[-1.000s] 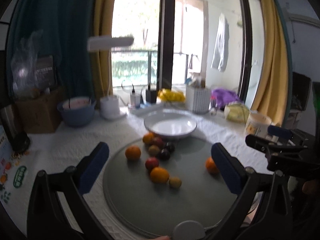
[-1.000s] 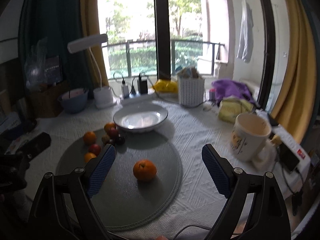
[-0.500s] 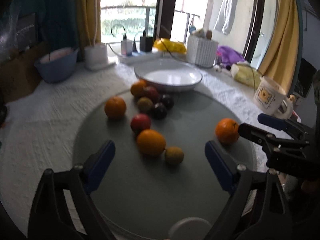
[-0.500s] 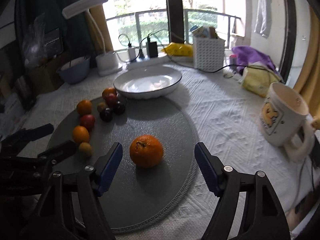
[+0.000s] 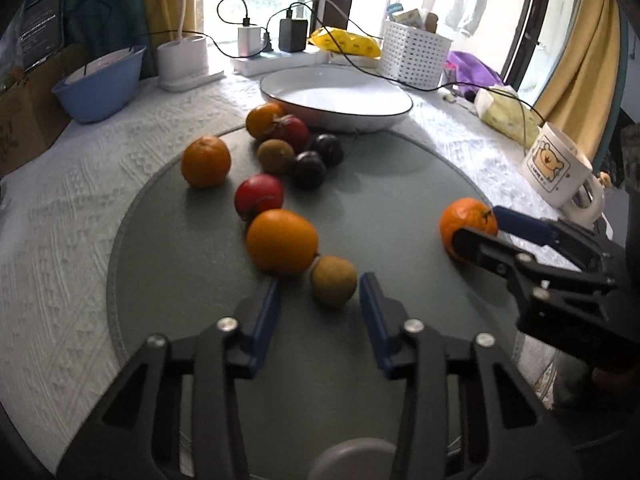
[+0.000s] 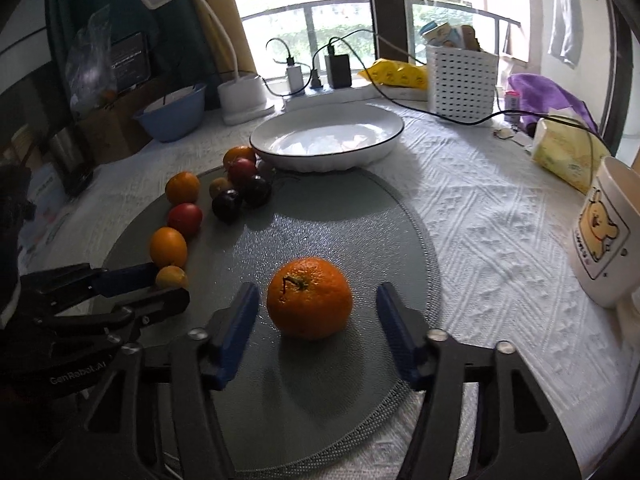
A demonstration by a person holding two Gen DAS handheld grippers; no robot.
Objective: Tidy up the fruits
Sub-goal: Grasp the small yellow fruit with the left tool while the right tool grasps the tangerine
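Several fruits lie on a round grey mat (image 5: 400,184) in front of an empty white bowl (image 5: 336,96). My left gripper (image 5: 319,300) is open, its fingers either side of a small brown-green fruit (image 5: 333,286) that lies against a large orange (image 5: 282,241). My right gripper (image 6: 316,312) is open around a lone tangerine (image 6: 309,297) on the mat (image 6: 360,216); the pads do not touch it. The same tangerine (image 5: 467,224) and right gripper (image 5: 492,228) show in the left wrist view. A red tomato (image 5: 259,196), an orange (image 5: 206,161) and dark plums (image 5: 309,168) lie farther back.
A bear mug (image 6: 608,232) stands at the right on the white tablecloth. A blue bowl (image 5: 100,84), a lamp base (image 5: 182,58), a power strip with chargers (image 5: 276,60) and a white basket (image 5: 416,58) line the back. A tissue pack (image 6: 568,156) lies at the far right.
Both grippers have moved forward and down toward the mat. The left jaws have narrowed around the small brown-green fruit; the right jaws now bracket the tangerine.
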